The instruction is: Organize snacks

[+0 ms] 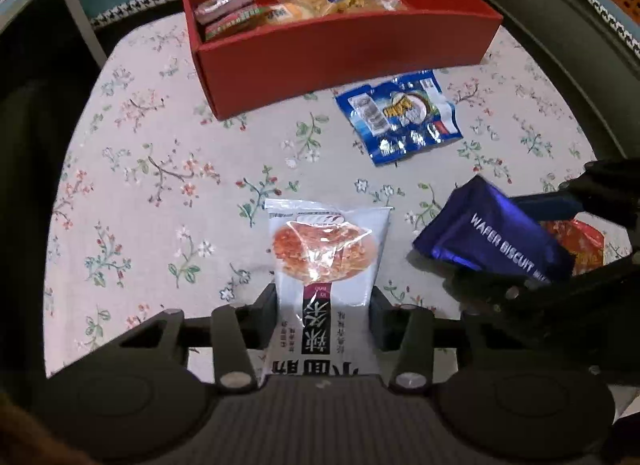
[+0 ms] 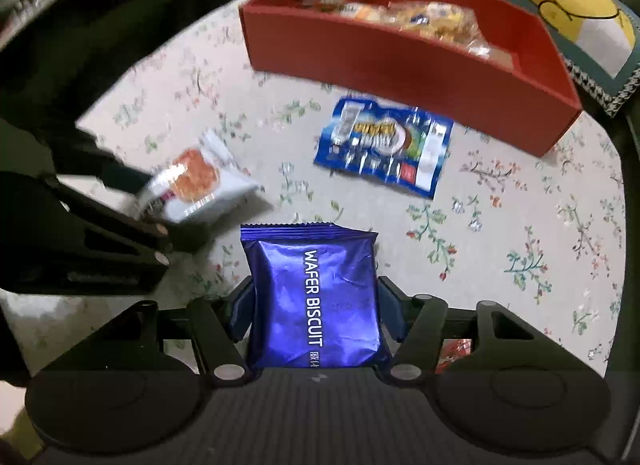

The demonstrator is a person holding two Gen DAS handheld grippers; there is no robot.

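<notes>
My left gripper (image 1: 323, 315) is shut on a white snack packet with an orange picture (image 1: 326, 265), held above the table. My right gripper (image 2: 316, 307) is shut on a purple wafer biscuit packet (image 2: 316, 301). Each held packet also shows in the other view: the purple one (image 1: 492, 237) at right, the white one (image 2: 196, 185) at left. A blue snack bag (image 1: 400, 117) (image 2: 384, 147) lies flat on the table in front of the red box (image 1: 340, 61) (image 2: 400, 61). The box holds several snack packets (image 1: 320, 1).
A floral tablecloth (image 1: 160, 185) covers the table. A red-orange wrapper (image 1: 580, 241) lies under the right gripper. Chairs with cushions (image 2: 580, 17) stand behind the box. The table's dark edges curve at left and right.
</notes>
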